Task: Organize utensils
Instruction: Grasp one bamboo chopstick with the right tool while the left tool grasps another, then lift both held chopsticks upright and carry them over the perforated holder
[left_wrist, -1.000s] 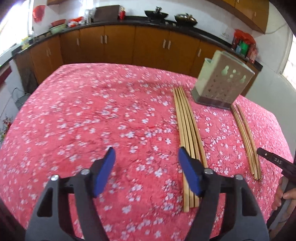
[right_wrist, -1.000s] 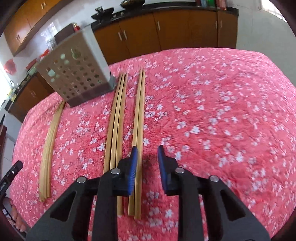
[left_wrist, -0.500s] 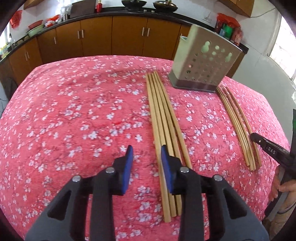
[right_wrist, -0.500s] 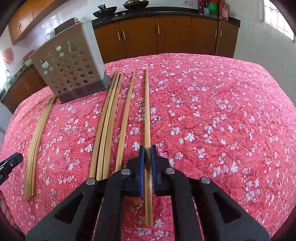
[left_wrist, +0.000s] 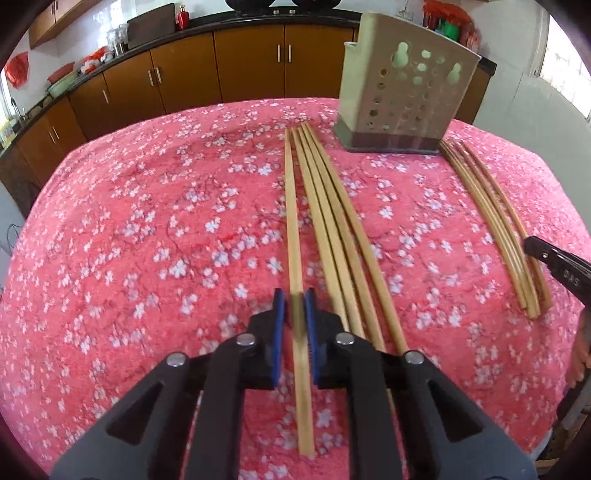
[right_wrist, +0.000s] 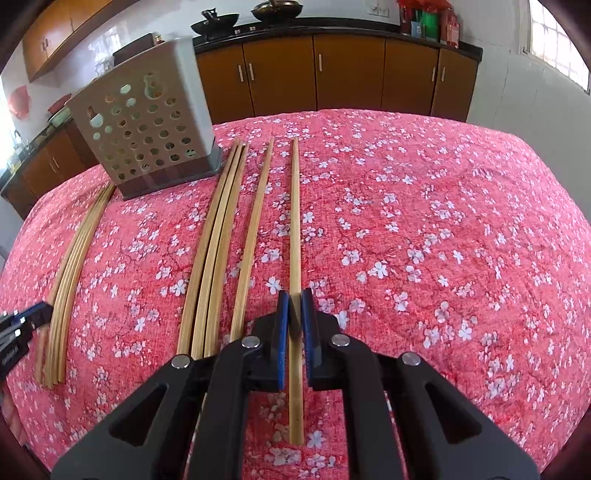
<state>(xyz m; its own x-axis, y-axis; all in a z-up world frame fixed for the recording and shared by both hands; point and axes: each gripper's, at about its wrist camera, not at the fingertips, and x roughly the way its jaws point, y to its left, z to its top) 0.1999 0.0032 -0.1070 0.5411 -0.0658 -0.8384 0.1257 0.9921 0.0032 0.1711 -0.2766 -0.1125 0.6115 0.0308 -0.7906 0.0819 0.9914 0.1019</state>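
Left wrist view: left gripper (left_wrist: 294, 308), blue pads clamped on a single bamboo chopstick (left_wrist: 291, 221) at the left edge of its group, lying on the red floral tablecloth (left_wrist: 147, 229). Three more chopsticks (left_wrist: 332, 229) lie just right of it. Perforated beige utensil holder (left_wrist: 402, 88) stands upright at the far side; a further bundle of chopsticks (left_wrist: 491, 218) lies to its right.

Right wrist view: right gripper (right_wrist: 294, 306), pads closed on one separate chopstick (right_wrist: 294, 221), the rightmost on the cloth. A lone chopstick (right_wrist: 255, 229) and a set of three (right_wrist: 218, 236) lie left of it; holder at far left.
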